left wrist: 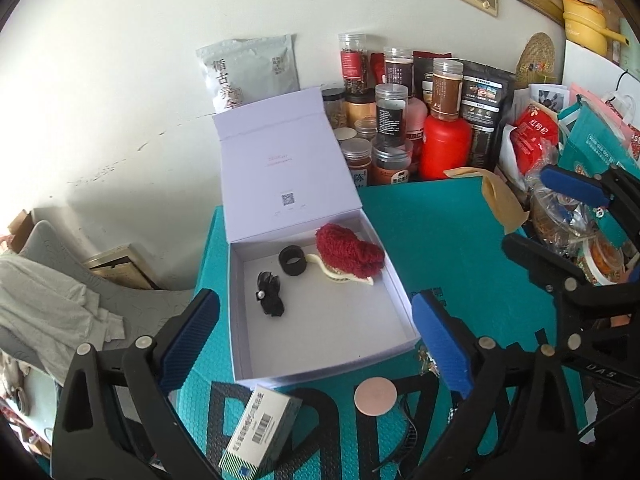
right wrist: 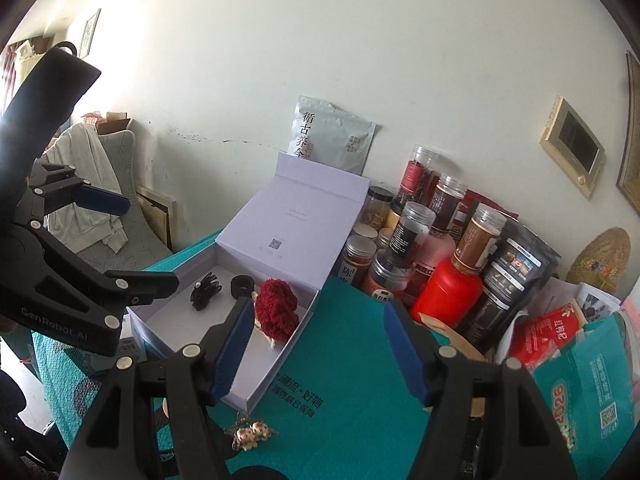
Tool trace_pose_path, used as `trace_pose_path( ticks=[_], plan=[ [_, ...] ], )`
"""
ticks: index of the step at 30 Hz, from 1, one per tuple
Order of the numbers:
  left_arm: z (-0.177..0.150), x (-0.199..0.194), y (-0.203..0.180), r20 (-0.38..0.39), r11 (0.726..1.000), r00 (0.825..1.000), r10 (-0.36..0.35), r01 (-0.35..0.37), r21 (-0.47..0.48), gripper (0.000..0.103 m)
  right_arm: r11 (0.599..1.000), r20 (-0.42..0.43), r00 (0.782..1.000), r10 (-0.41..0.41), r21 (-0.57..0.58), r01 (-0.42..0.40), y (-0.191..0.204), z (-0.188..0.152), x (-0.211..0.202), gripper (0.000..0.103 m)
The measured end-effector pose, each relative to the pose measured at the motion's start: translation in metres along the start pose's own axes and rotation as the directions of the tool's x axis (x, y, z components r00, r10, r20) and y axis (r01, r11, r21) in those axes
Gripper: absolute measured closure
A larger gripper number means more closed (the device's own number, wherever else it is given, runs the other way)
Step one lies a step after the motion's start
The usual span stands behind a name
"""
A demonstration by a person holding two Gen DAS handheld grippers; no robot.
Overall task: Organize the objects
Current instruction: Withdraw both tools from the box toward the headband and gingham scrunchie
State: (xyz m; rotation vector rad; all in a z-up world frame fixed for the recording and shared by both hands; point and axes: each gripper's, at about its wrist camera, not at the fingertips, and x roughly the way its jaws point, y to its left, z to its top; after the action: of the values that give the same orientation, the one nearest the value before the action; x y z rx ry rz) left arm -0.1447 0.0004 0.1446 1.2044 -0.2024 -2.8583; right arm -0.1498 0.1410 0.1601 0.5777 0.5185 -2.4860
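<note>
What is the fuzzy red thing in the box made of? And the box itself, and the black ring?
The fuzzy red thing looks like yarn or plush: its surface is loopy and matte. The box looks like stiff white cardboard, smooth and matte, with crisp folded edges. The black ring may be plastic or rubber; it is dull and smooth, too small to tell.

"GenRobot.AI" on left claw; "红枸杞" on red bag

left claw: open, empty, tilted down | right claw: open, empty
</note>
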Motion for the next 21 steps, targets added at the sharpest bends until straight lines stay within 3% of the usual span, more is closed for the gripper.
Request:
trace_pose_path(
  ticks=[7,11,21],
  plan=[
    [-0.022,-0.006,-0.012,-0.014,1.000,1.000,-0.007,0.007,-0.005,0.005,1.000,-0.021,1.000,-0.003,0.013,0.004,0.000,-0.021,-0.014,0.035],
    [-0.040,-0.010,-0.019,-0.013,0.999,0.999,-0.051,0.051,-0.016,0.005,1.000,-0.037,0.999,0.010,0.021,-0.009,0.001,-0.036,-0.021,0.035],
    [-0.077,-0.013,-0.045,-0.035,0.996,0.996,-0.084,0.085,0.026,0.005,0.999,-0.077,0.996,0.046,0.024,-0.045,0.016,-0.072,-0.034,0.035]
  ],
)
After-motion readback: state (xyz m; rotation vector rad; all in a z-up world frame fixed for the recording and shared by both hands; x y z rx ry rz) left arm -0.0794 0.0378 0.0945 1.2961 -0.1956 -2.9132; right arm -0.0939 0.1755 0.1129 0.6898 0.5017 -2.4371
